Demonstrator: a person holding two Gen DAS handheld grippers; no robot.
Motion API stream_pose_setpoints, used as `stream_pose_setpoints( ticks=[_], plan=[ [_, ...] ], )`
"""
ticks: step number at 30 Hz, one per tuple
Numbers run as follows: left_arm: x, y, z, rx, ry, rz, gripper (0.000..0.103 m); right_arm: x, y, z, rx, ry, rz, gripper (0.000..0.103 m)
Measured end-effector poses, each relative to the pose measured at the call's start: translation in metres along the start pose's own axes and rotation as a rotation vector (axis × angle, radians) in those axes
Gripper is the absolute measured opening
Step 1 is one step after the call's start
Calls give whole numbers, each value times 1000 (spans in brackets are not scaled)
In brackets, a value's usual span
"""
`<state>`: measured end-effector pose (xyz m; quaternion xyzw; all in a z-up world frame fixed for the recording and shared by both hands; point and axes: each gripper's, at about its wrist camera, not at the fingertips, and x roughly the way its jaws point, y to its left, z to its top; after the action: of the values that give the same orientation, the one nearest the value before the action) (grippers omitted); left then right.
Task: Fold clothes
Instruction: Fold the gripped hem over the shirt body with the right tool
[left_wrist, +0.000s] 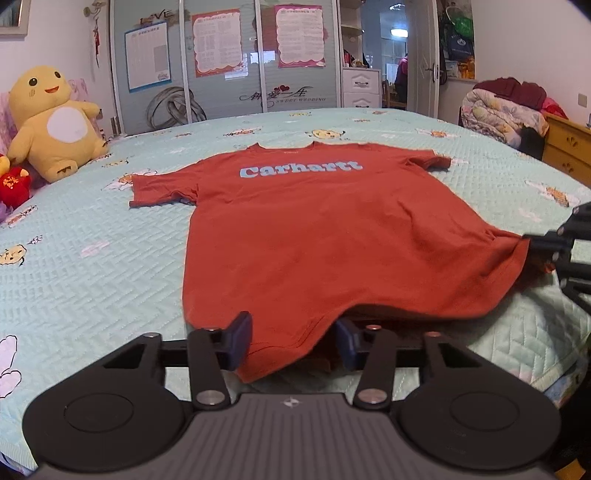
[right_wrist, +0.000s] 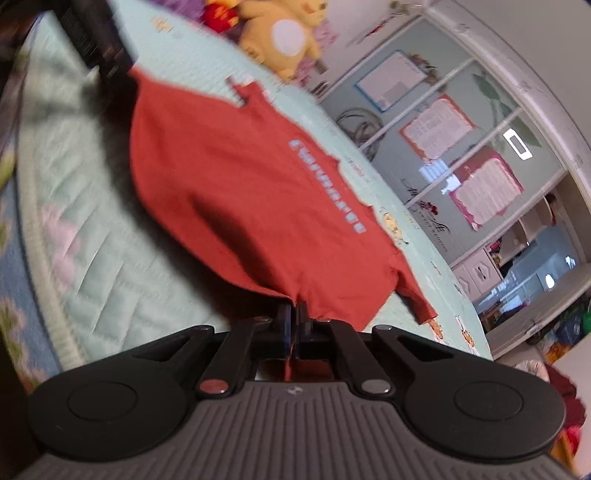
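A rust-red T-shirt (left_wrist: 314, 229) with pale blue lettering lies chest-up on the bed, its collar at the far side. In the left wrist view my left gripper (left_wrist: 293, 341) is at the near hem. Its blue pads (left_wrist: 242, 338) stand apart, a fold of the hem droops between them, and neither pad presses it. In the right wrist view my right gripper (right_wrist: 294, 319) is shut on the red T-shirt (right_wrist: 258, 206) at its hem corner, and cloth pokes out behind the pads. From the left wrist view that right gripper (left_wrist: 532, 245) pinches the lifted right corner of the hem.
The mint quilted bedspread (left_wrist: 92, 266) runs wide on both sides of the shirt. A yellow plush toy (left_wrist: 51, 122) and a red one (left_wrist: 14, 184) sit at the far left. A bundle of bedding (left_wrist: 502, 114) on a wooden dresser (left_wrist: 569, 151) is at the right, and wardrobe doors (left_wrist: 221, 66) are behind.
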<state>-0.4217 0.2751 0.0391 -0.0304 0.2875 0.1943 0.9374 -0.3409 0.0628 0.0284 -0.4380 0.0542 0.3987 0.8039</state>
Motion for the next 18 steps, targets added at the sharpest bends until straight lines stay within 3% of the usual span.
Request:
stream_pose_setpoints(
  ticks=[8, 12, 14, 18],
  plan=[
    [4, 20, 44, -27, -29, -1, 48, 17, -58, 21, 119, -43, -54, 0],
    [30, 24, 63, -25, 20, 20, 51, 56, -97, 36, 288, 0, -22, 1],
    [48, 27, 71, -41, 45, 26, 50, 82, -111, 39, 375, 52, 2, 15],
    [72, 32, 77, -107, 86, 26, 55, 125, -130, 29, 594, 199, 106, 28]
  ],
)
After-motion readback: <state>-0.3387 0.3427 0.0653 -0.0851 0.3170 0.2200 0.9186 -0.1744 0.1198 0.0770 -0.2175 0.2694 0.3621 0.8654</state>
